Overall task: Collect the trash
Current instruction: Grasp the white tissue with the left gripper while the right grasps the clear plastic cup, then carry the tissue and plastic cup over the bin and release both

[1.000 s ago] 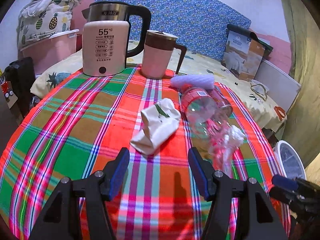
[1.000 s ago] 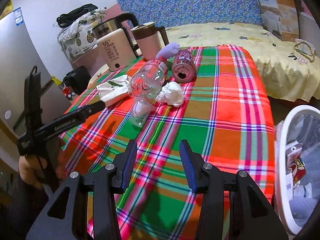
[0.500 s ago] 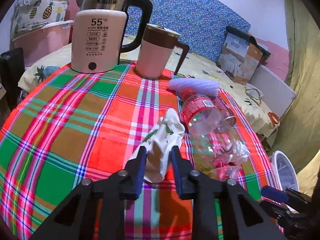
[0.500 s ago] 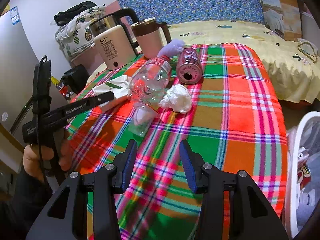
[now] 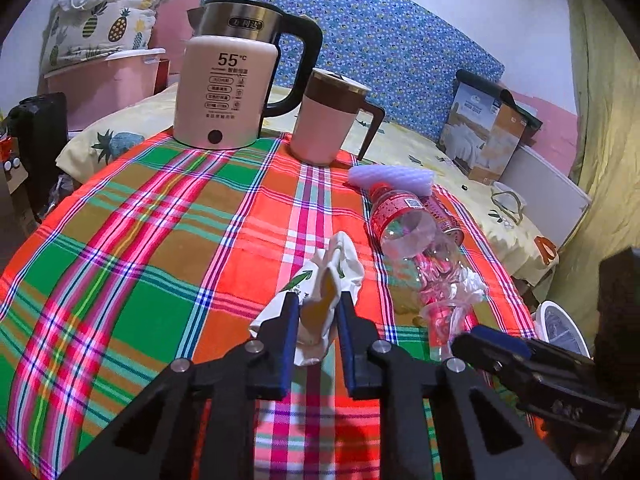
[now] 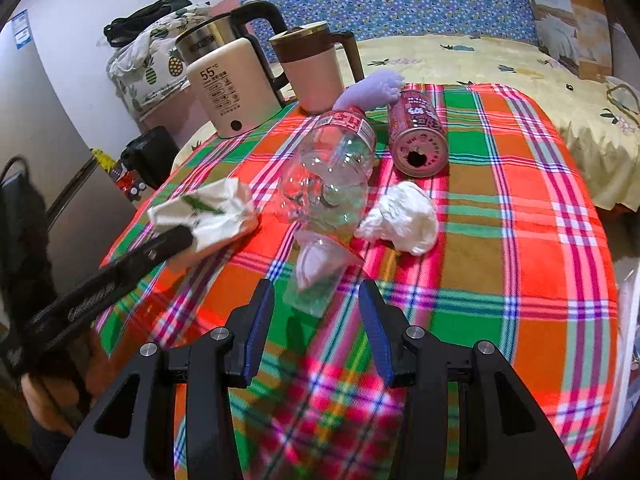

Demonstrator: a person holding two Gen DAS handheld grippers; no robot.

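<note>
We've got the left gripper (image 5: 316, 312) clamped on the crumpled white paper wrapper (image 5: 320, 292), its fingers (image 5: 290, 320) narrow, pinching the wrapper's near end on the plaid counter (image 5: 160, 240). Right gripper (image 6: 316, 304) has its fingers spread wide and holds nothing, with the clear plastic cup (image 6: 316, 276) lying on its side just ahead of the fingertips. Beyond the cup we see the clear plastic bottle (image 6: 332, 168), white tissue wad (image 6: 404, 220) and red can (image 6: 418, 136), all lying on the counter.
</note>
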